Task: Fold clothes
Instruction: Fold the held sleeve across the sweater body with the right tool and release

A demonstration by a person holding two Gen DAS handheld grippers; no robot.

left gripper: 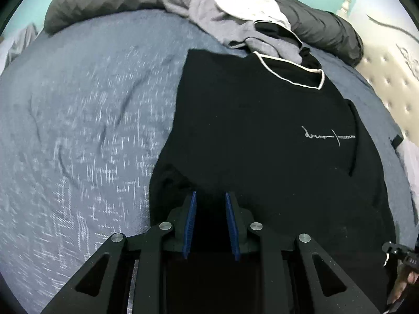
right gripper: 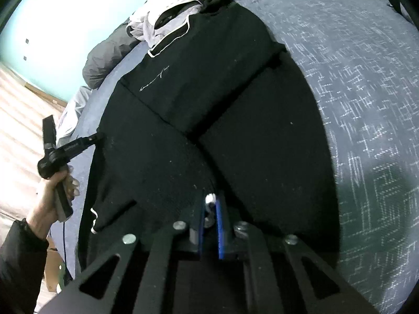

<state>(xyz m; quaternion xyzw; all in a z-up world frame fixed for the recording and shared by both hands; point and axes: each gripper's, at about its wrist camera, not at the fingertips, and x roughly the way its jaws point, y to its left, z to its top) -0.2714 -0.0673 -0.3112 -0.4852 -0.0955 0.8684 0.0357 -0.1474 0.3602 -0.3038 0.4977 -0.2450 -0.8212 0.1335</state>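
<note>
A black T-shirt (left gripper: 248, 120) with white neck trim is lying on the blue-grey bedspread (left gripper: 78, 130), its collar nearing the heaped clothes (left gripper: 230, 18) at the far edge. The left gripper (left gripper: 209, 198) is hovering slightly parted, gripping nothing; the right gripper (right gripper: 209, 201) is pinching the shirt's near edge.
</note>
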